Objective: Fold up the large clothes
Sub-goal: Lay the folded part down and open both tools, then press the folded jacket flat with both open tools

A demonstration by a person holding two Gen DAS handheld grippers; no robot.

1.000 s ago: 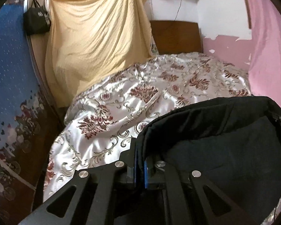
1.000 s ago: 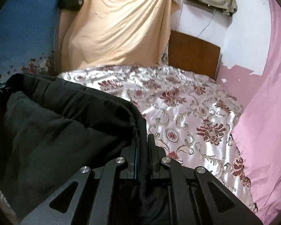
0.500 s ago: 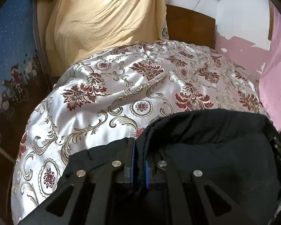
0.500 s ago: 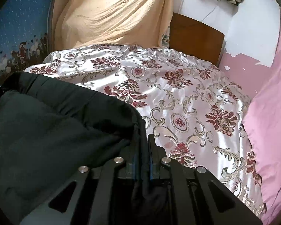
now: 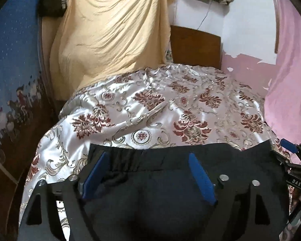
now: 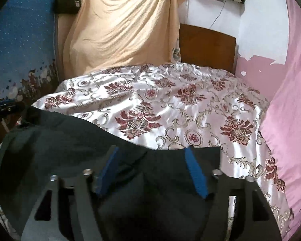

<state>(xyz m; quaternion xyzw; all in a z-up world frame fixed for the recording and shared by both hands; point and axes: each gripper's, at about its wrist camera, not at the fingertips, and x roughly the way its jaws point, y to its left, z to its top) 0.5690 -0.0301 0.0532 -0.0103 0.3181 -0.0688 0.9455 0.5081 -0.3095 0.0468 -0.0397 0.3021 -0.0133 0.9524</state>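
Both grippers were clamped on the black garment's edge a second ago, held up off the bed; now that edge lies down on the floral bedspread (image 5: 150, 108) and both sets of jaws have just been opening. Left gripper (image 5: 148, 172) stands wide, blue pads clear of the cloth, gathered waistband lying loose between them, nothing held. Right gripper (image 6: 152, 170) is the same: wide apart, dark fabric between the pads but not pinched. Black garment (image 5: 170, 190) sits at the near end of the bed, its far edge running roughly straight across. Risks, as I judge them: satin cover looks slick, so the fold could slide or spring open once released; a pad could snag the bunched waistband on pulling back and drag the layer out of line; near edge may hang off the bed, can't tell. Containers: only a black bag (image 6: 68, 0) hanging on the wall, contents not visible.
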